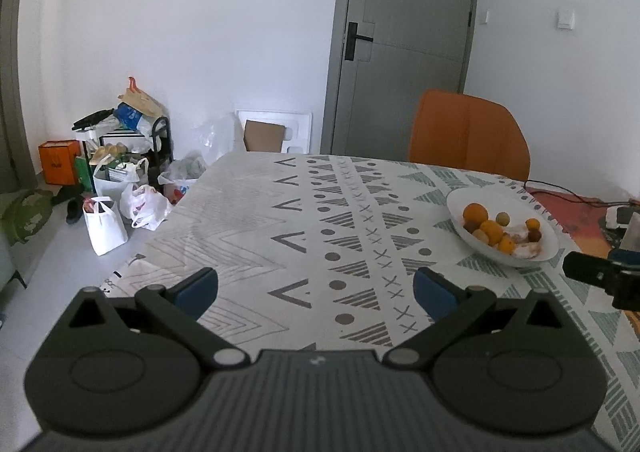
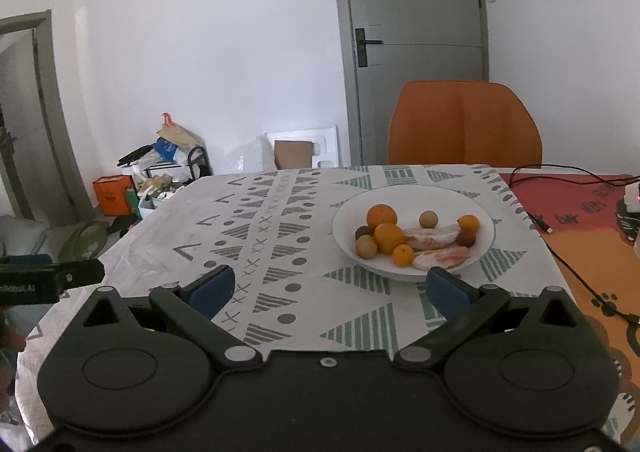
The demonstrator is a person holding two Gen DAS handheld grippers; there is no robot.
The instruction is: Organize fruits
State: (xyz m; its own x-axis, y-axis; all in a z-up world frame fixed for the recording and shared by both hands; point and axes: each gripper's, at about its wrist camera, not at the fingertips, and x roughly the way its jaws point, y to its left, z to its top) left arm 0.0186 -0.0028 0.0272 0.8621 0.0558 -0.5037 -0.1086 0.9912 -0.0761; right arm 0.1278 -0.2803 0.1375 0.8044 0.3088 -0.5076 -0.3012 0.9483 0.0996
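A white bowl (image 2: pixel 486 230) stands on the patterned tablecloth (image 2: pixel 280 236). It holds several fruits: oranges (image 2: pixel 382 215), small green and dark round fruits (image 2: pixel 428 219) and peeled pinkish segments (image 2: pixel 434 236). My right gripper (image 2: pixel 331 286) is open and empty just in front of the bowl. My left gripper (image 1: pixel 316 288) is open and empty over the cloth, left of the bowl (image 1: pixel 548 242). The right gripper's tip shows at the left wrist view's right edge (image 1: pixel 588 272).
An orange chair (image 2: pixel 464 124) stands behind the table by a grey door (image 2: pixel 412 32). A black cable (image 2: pixel 560 252) runs over a red and orange mat (image 2: pixel 592 212) to the right. Bags and boxes (image 1: pixel 120 172) sit on the floor at left.
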